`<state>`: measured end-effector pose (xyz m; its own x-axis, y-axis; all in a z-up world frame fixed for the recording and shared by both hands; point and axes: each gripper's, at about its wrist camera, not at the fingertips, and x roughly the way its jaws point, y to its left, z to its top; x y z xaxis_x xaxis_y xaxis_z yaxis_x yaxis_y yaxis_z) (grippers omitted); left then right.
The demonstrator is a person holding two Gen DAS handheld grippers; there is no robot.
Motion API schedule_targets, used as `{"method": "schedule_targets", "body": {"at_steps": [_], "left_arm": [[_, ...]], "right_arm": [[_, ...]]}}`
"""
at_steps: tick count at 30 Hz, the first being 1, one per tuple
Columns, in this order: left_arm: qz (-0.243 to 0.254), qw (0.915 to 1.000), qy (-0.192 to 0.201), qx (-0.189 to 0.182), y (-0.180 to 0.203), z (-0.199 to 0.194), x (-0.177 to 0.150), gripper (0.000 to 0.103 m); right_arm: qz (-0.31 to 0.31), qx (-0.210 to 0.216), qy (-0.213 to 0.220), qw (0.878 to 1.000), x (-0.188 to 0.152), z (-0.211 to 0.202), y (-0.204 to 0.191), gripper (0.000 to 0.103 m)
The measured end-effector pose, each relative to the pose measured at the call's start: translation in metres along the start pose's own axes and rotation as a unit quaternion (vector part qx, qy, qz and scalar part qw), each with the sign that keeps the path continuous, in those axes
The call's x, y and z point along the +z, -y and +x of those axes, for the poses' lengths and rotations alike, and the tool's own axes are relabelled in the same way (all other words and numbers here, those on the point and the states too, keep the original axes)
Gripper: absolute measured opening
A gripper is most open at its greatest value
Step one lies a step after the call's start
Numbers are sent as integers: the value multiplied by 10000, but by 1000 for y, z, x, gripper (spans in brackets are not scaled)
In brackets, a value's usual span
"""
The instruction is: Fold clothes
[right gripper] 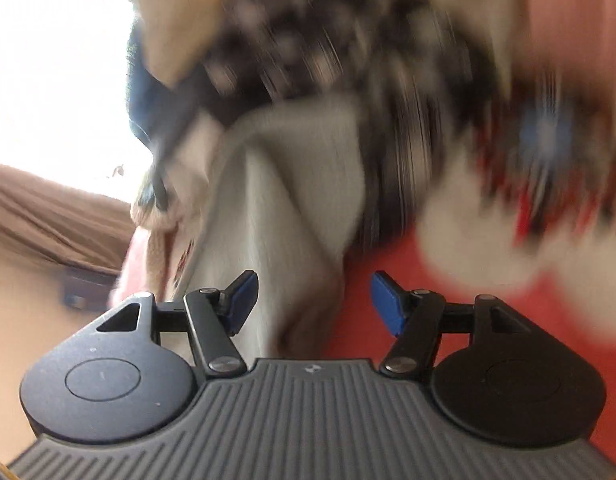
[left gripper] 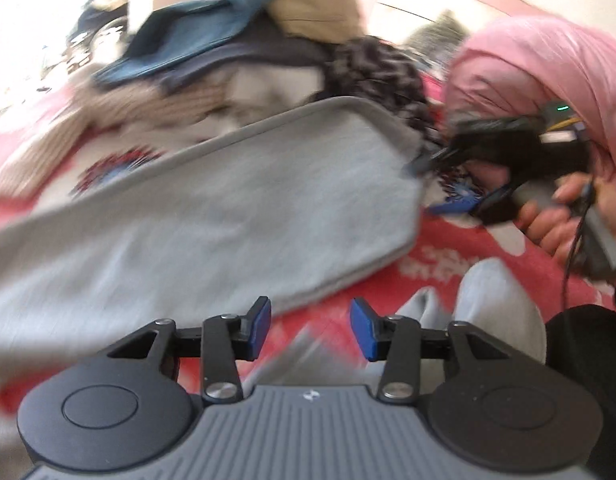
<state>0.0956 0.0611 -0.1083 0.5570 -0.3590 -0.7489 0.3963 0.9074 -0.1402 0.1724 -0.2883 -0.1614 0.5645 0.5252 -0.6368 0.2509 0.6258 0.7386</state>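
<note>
Grey garment [left gripper: 212, 216] lies spread across the red blanket [left gripper: 447, 256], before the clothes pile [left gripper: 236, 52]. Left gripper [left gripper: 310, 328] and right gripper [right gripper: 311, 302] both gape, holding nothing.

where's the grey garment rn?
Left wrist view: the grey garment lies across the left and centre on the red blanket, just ahead of the left gripper, with the clothes pile behind it.

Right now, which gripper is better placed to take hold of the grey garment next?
Probably the right gripper: it sits open at the grey garment's far corner. The left gripper, also open, hovers over red bedding just off the near hem, gripping nothing.
</note>
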Motion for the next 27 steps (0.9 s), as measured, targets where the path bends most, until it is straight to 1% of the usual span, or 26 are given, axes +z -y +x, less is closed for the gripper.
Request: {"method": "schedule_targets", "body": {"at_steps": [2, 4, 5, 7, 9, 11, 12, 13, 14, 15, 17, 18, 20, 22, 25, 26, 27], "left_arm": [[195, 9998, 1, -61, 10, 15, 8, 47], [310, 9994, 19, -115, 18, 29, 15, 49], [255, 9996, 54, -134, 17, 36, 18, 49], [145, 9997, 122, -171, 16, 49, 23, 51], [-205, 9993, 182, -263, 7, 62, 32, 51], [-615, 9973, 213, -336, -5, 73, 41, 46], [-804, 9960, 208, -327, -12, 79, 45, 38], [-1037, 9941, 171, -264, -20, 83, 47, 26], [-1347, 9906, 103, -213, -31, 88, 49, 20], [-1701, 9852, 36, -216, -44, 92, 49, 12], [-2259, 9737, 1, -284, -68, 95, 44, 11], [-2429, 9695, 3, -313, -77, 95, 40, 13], [-2596, 9650, 18, -363, -89, 94, 34, 13], [-2609, 9644, 37, -423, -93, 94, 30, 14], [-2477, 9680, 89, -400, -90, 93, 29, 17], [-2424, 9693, 99, -394, -88, 92, 29, 17], [-2365, 9708, 105, -387, -88, 92, 29, 18]], "right_arm": [[299, 116, -165, 9993, -13, 19, 7, 62], [384, 328, -175, 9986, -15, 31, 5, 61], [273, 447, -126, 9985, -14, 33, -4, 59], [-70, 624, -29, 9980, -6, 37, -27, 60], [-537, 694, -28, 9961, 4, 46, -58, 61], [-1013, 765, -71, 9919, 9, 58, -89, 61], [-1204, 803, -106, 9894, 10, 63, -101, 61], [-1353, 880, -151, 9868, 14, 68, -110, 61], [-1411, 961, -175, 9852, 14, 71, -116, 62], [-1375, 1042, -140, 9849, 14, 71, -117, 62], [-1141, 1219, 95, 9859, 13, 60, -107, 62], [-977, 1261, 254, 9869, 11, 53, -99, 62], [-538, 1250, 547, 9892, 9, 38, -73, 62], [-62, 1168, 618, 9912, 3, 32, -42, 62], [567, 1061, 514, 9914, -7, 37, -8, 62], [741, 1110, 484, 9899, -11, 39, 1, 62], [855, 1193, 426, 9883, -13, 47, 3, 62]]}}
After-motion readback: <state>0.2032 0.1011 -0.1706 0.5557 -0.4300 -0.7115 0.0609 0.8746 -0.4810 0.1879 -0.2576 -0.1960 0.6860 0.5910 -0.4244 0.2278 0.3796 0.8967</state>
